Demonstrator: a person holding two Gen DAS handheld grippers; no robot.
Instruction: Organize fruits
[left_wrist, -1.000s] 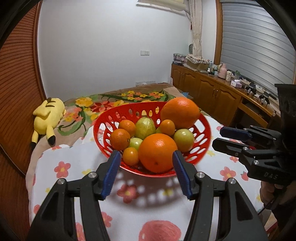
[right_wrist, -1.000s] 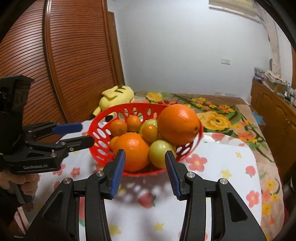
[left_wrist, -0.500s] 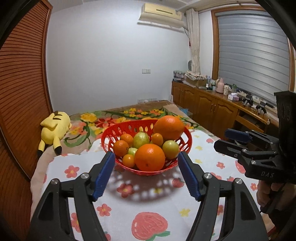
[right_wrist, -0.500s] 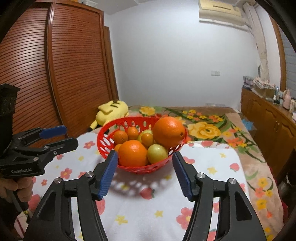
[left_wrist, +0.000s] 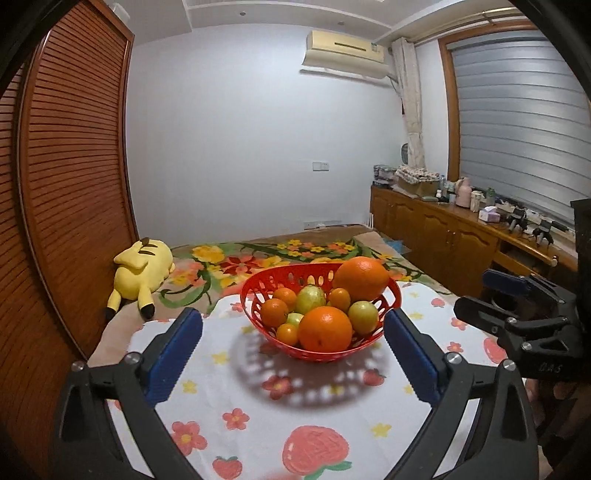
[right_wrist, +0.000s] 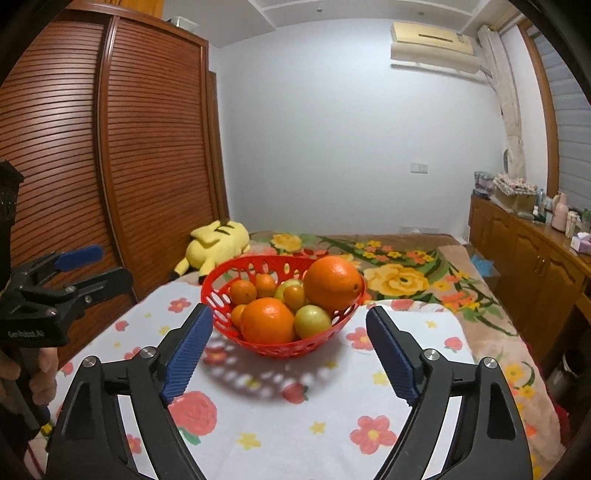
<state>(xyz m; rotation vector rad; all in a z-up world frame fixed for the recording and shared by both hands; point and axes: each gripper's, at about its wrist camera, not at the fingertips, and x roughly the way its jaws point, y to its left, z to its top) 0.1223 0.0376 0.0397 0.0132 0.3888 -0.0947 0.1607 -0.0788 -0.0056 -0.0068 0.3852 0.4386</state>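
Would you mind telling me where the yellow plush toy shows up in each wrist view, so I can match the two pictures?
Left wrist view: the yellow plush toy lies at middle left on the flowered bedspread, left of the red basket.
Right wrist view: the yellow plush toy lies left of centre, behind the red basket, near the wooden wardrobe.
Shared landmark: the big orange on the basket's right rim.

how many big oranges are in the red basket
2. One big orange sits at the near front of the red basket; the other rests high against the far right rim. The rest are smaller fruits, and more could be buried beneath the pile.
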